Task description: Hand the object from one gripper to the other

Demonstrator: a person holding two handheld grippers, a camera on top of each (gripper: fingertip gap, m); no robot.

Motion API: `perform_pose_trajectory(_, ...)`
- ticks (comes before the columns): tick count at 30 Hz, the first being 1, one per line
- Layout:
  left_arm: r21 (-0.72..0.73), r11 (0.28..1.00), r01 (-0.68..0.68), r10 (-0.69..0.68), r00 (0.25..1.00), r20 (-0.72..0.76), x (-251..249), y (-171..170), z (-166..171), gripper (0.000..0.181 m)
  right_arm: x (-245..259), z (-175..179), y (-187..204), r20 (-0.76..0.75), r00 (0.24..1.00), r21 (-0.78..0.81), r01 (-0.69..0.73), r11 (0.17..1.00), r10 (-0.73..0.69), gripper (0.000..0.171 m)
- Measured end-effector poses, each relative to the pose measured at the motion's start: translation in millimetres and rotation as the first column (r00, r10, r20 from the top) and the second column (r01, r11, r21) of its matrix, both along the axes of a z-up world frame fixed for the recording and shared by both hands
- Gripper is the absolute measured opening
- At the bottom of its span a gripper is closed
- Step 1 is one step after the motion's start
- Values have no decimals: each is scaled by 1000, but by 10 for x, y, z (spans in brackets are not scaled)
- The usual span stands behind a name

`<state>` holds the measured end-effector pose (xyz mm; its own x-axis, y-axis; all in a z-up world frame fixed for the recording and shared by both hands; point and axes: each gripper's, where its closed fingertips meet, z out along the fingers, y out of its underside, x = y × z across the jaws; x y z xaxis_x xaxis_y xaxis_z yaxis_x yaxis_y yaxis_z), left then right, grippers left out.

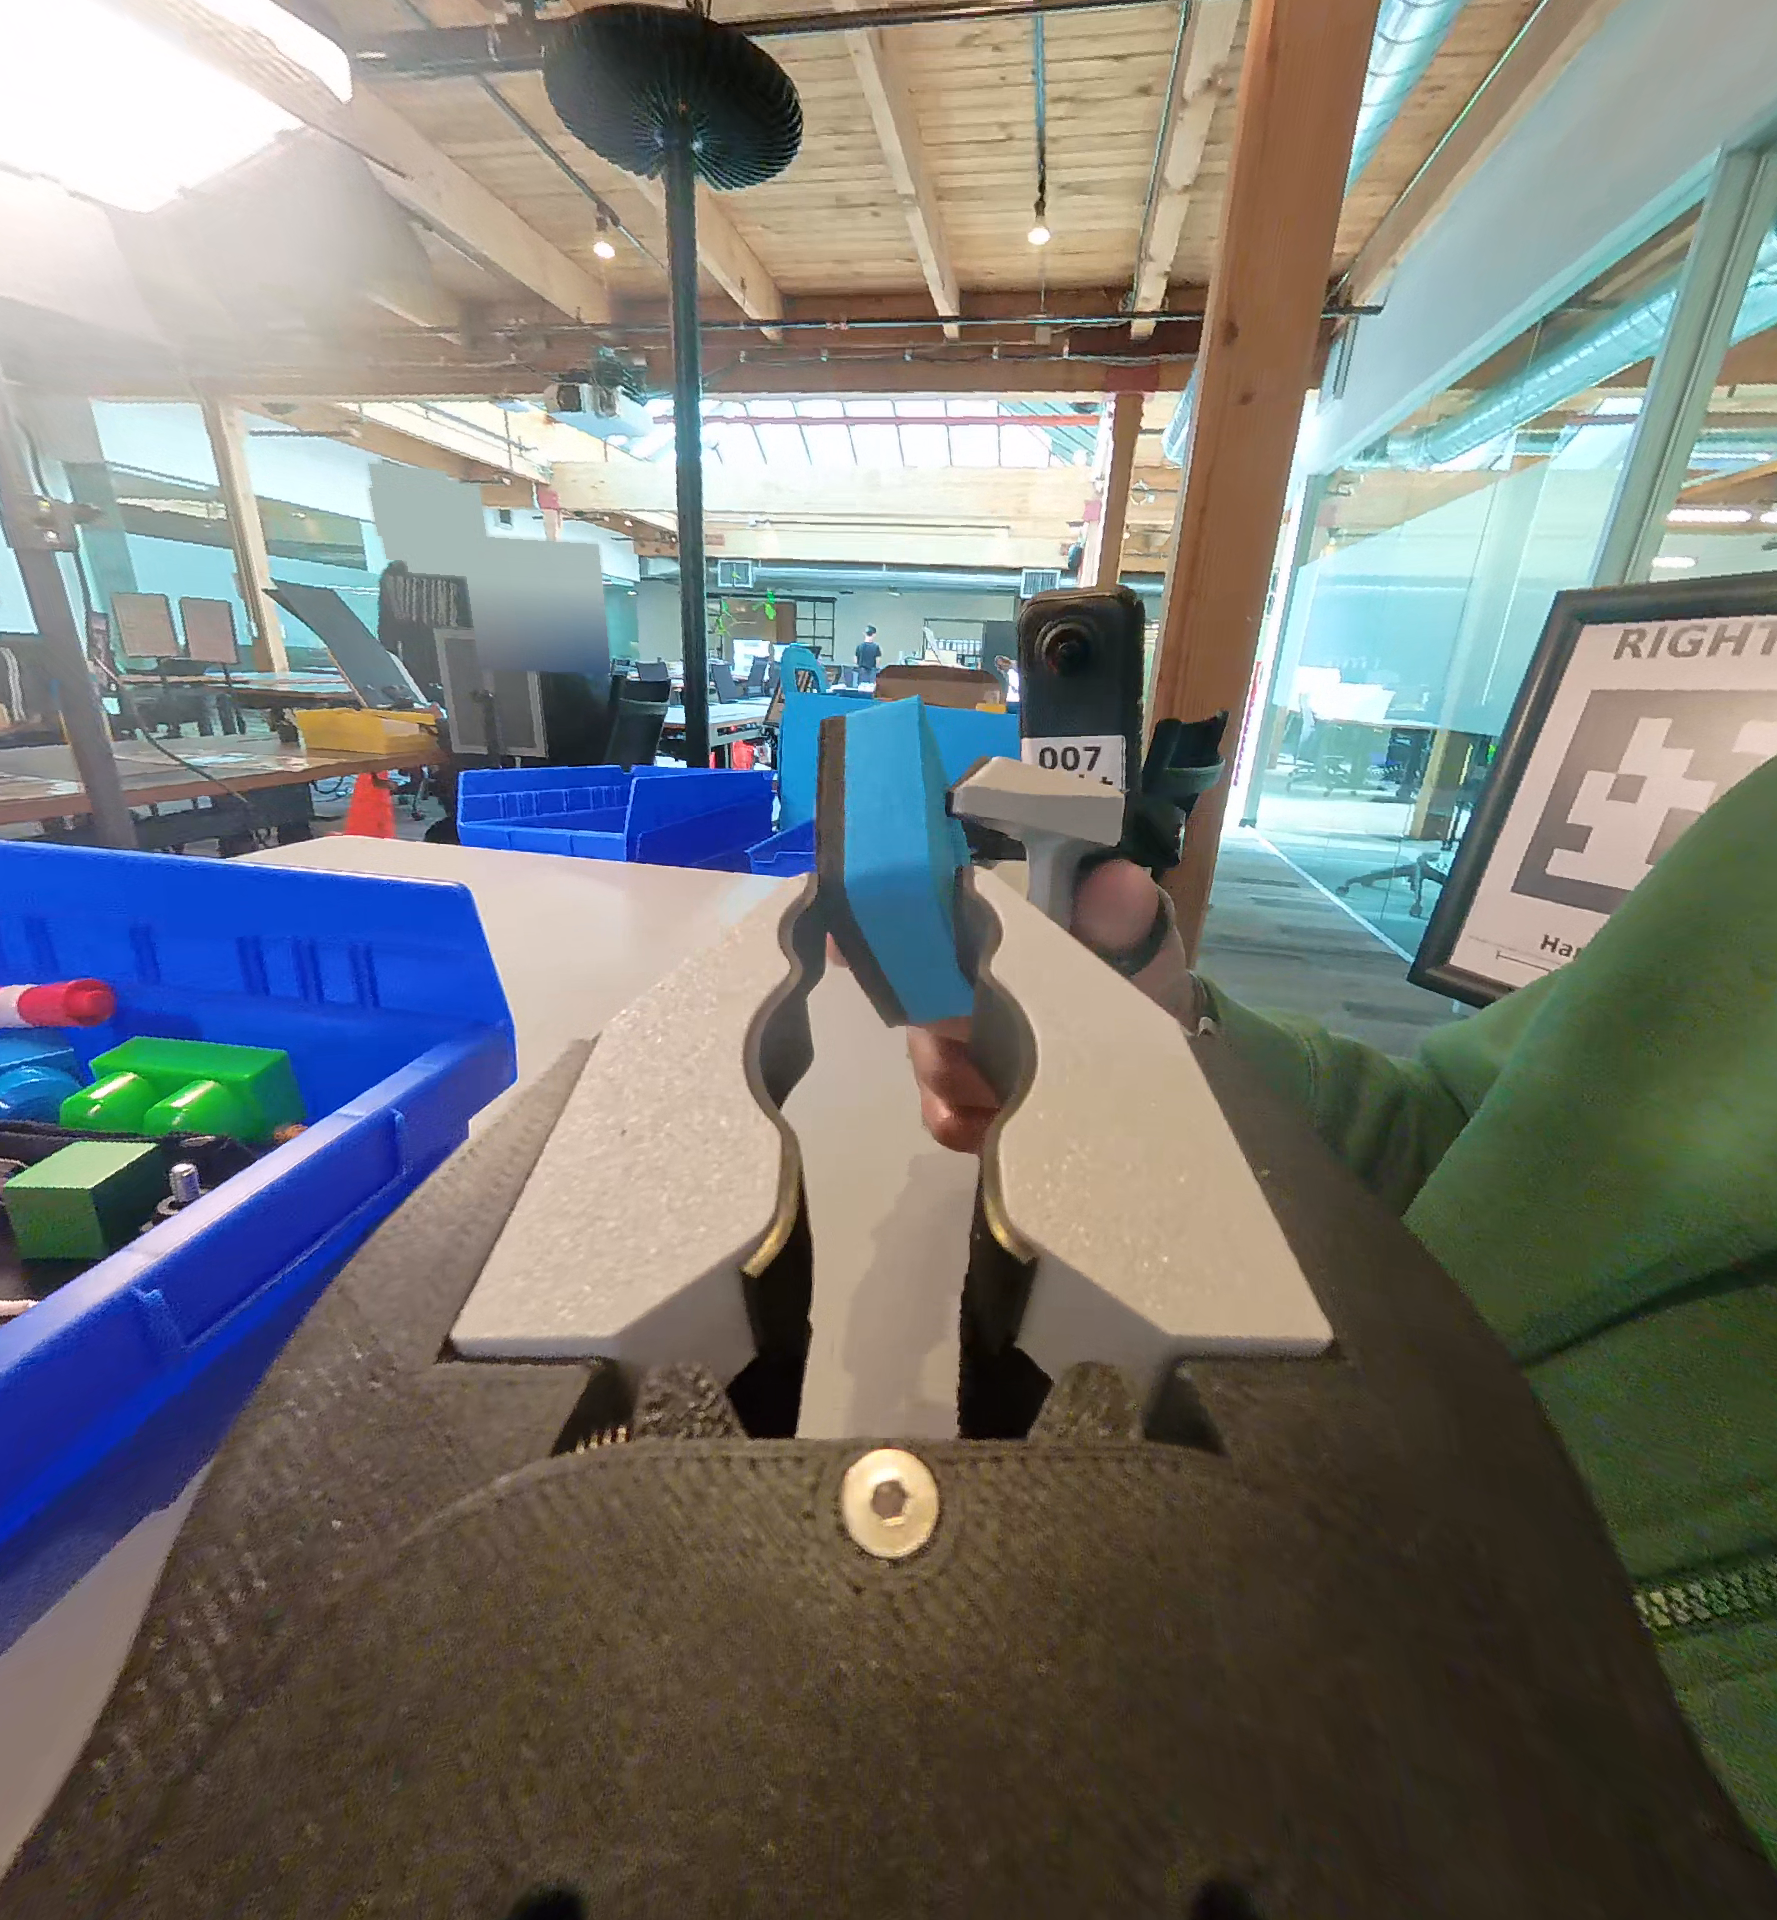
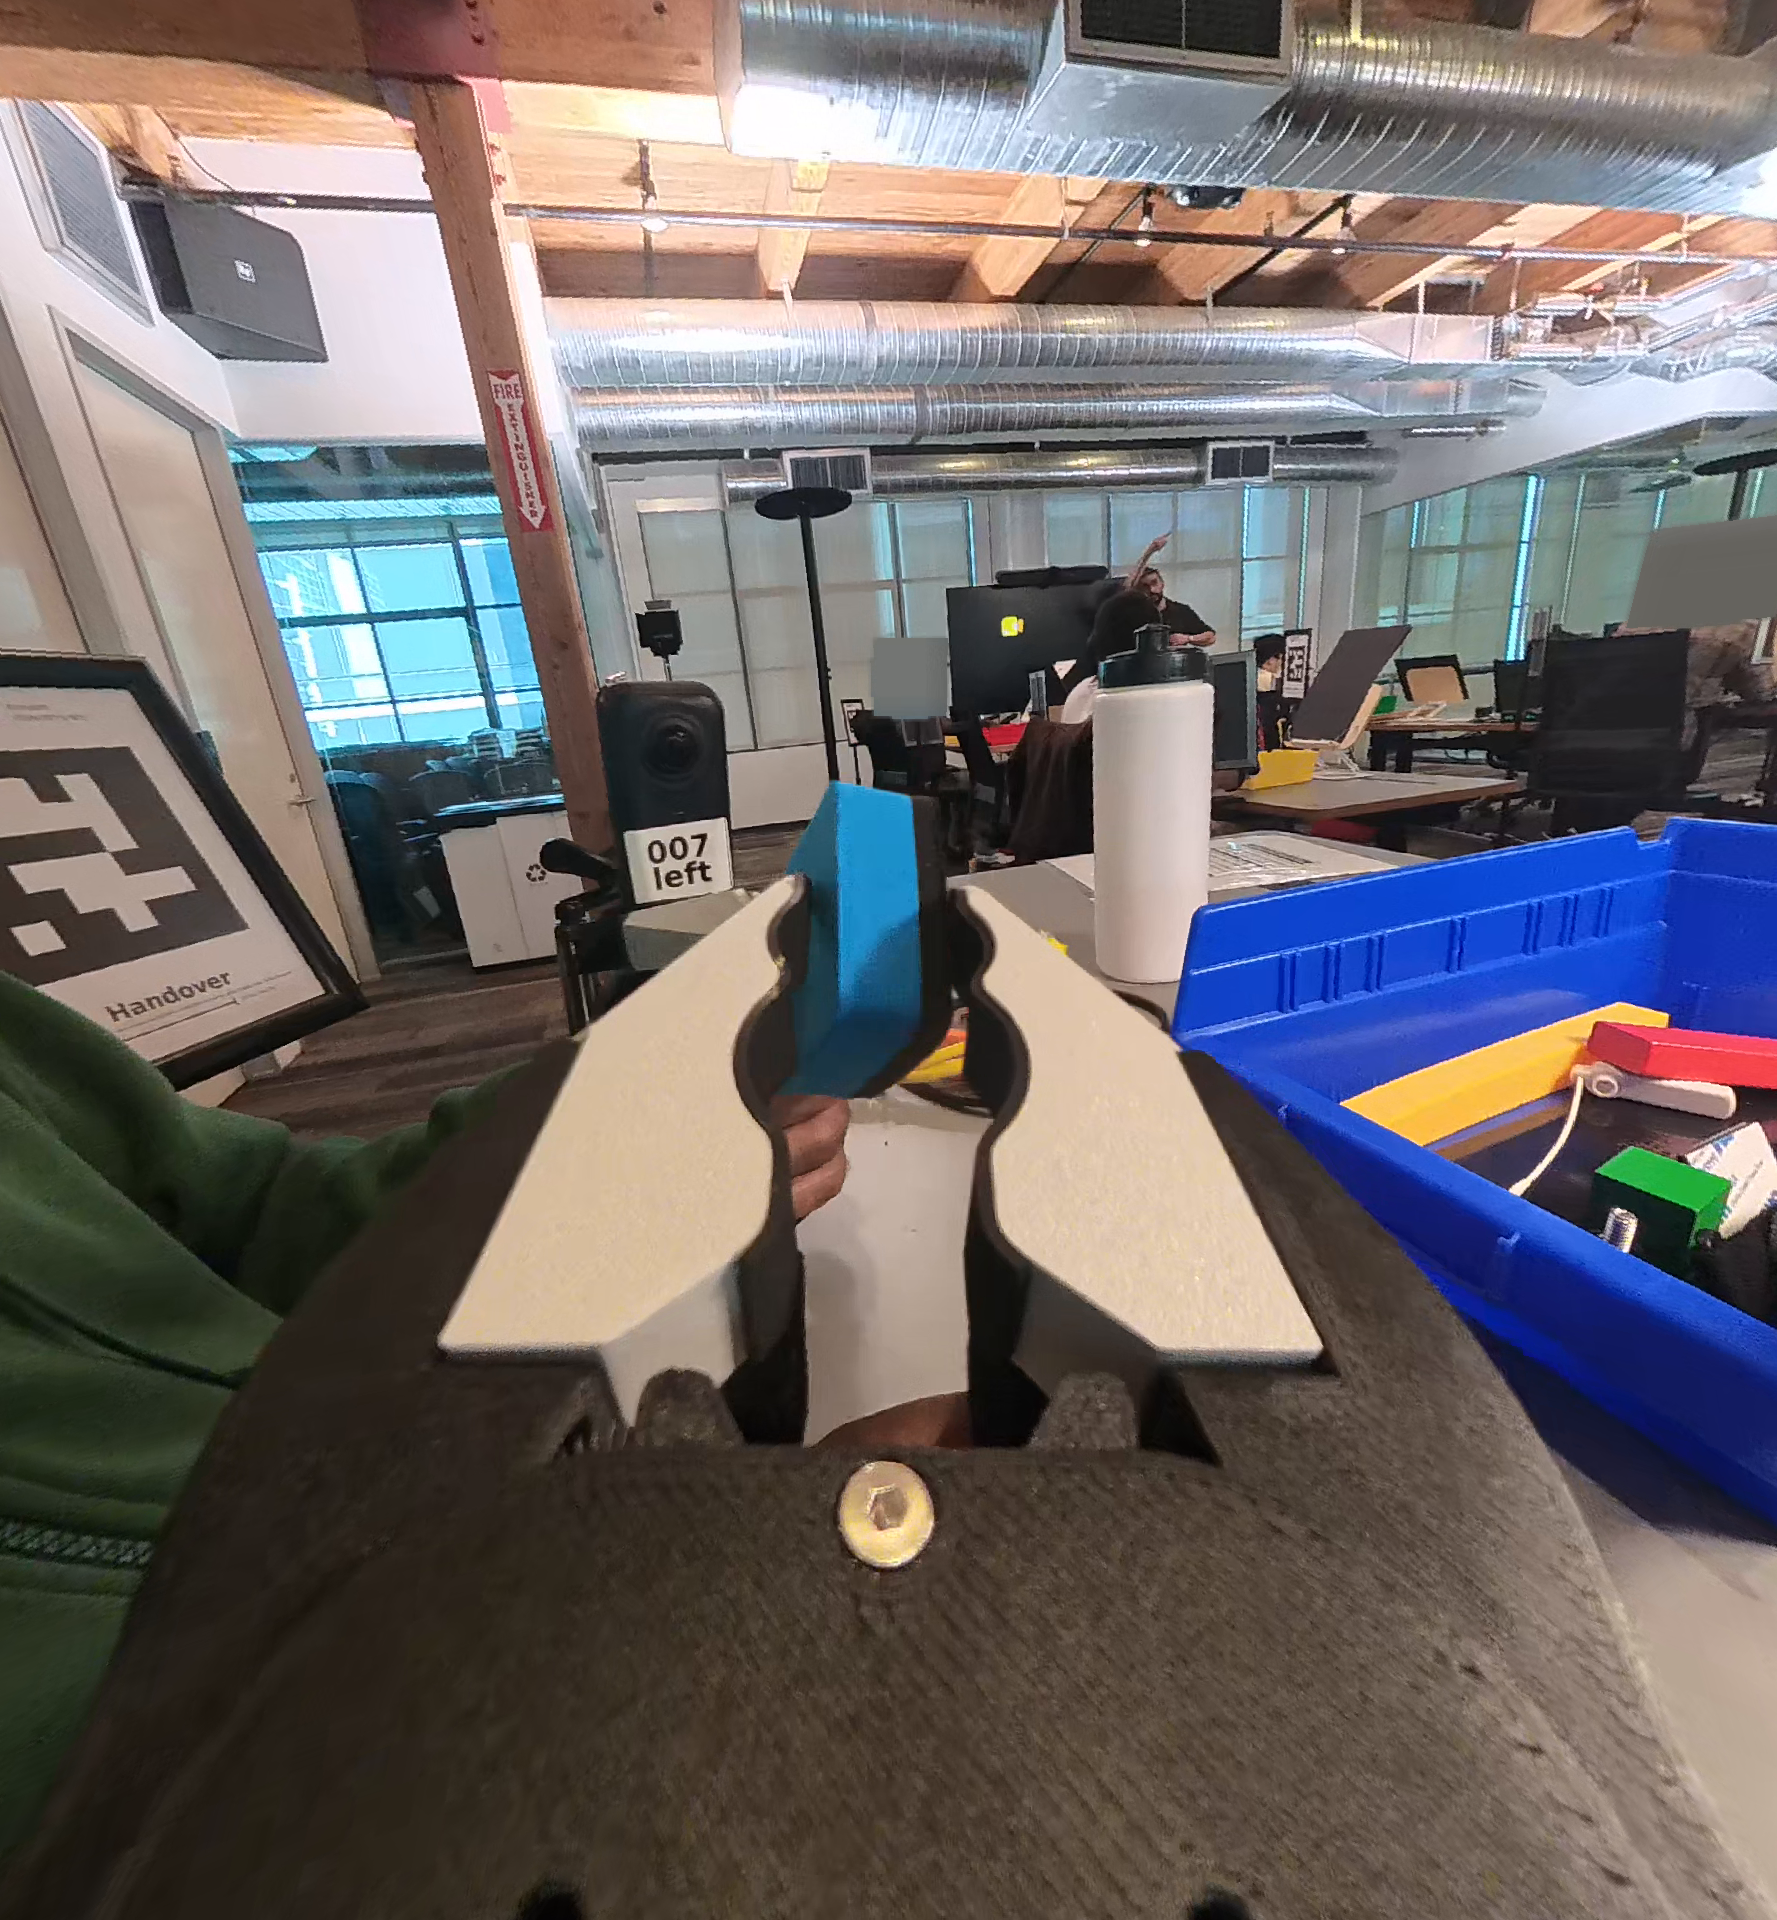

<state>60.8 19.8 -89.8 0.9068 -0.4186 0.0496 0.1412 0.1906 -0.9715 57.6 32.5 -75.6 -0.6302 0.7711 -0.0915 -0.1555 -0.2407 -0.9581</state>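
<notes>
Grey fingers of the left gripper [image 1: 889, 914] fill the near middle of the left wrist view, closed on a blue eraser block [image 1: 899, 862] with a dark felt face, held upright between the tips. To the left, on the grey table [image 1: 593, 935], a blue bin [image 1: 188, 1195] holds green blocks [image 1: 193, 1086] and a red-capped marker [image 1: 27, 1003]. Just right of the block, a grey fingertip of the right gripper [image 1: 1035, 805] touches its blue side. A green sleeve [image 1: 1590, 1143] fills the right.

From the right wrist view, the right gripper [image 2: 868, 909] also has the same block [image 2: 858, 951] between its tips; whether it clamps it firmly I cannot tell. Farther right stand a white bottle [image 2: 1149, 821] and a blue bin [image 2: 1383, 966] of mixed parts.
</notes>
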Motion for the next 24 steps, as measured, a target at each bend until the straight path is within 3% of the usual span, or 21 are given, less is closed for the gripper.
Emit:
perform_pose_trajectory(10,-22,1000,19,-18,998,58,5,27,-14,41,29,-23,-85,-32,999,74,2,997,0,24)
perform_pose_trajectory(17,-16,1000,17,-18,1000,-25,69,15,-43,24,22,-22,-87,-38,999,79,17,997,-15,28)
perform_pose_trajectory(24,-37,999,21,-24,997,-76,120,27,-101,22,42,15,-66,-40,999,45,3,999,-1,31)
